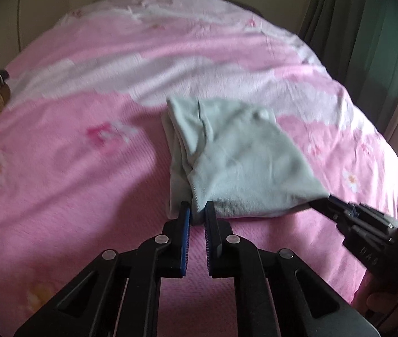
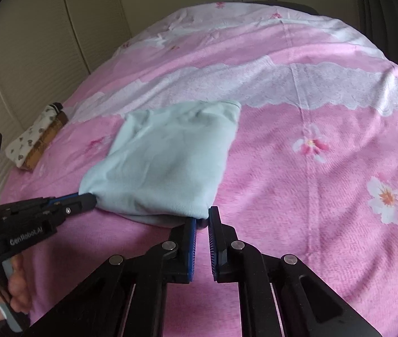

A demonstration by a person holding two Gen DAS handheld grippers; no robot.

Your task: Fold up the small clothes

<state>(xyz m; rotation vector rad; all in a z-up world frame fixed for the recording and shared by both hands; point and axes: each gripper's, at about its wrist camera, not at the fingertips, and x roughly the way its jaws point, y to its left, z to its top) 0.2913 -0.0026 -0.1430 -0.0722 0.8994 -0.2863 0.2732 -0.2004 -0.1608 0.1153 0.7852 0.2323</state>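
A pale mint-green garment (image 1: 241, 154) lies partly folded on the pink floral bedspread (image 1: 86, 168); it also shows in the right wrist view (image 2: 168, 157). My left gripper (image 1: 198, 210) is shut on the garment's near left corner and lifts it slightly. My right gripper (image 2: 202, 219) is shut on the near right corner. Each gripper shows in the other's view: the right gripper (image 1: 321, 200) at the right, the left gripper (image 2: 90, 198) at the left. The garment's near edge hangs between them, raised off the bed.
A small pile of folded clothes, white patterned over brown (image 2: 36, 140), lies at the bed's far left edge. A beige wall (image 2: 44, 42) runs along the left. Green curtains (image 1: 367, 42) hang at the right.
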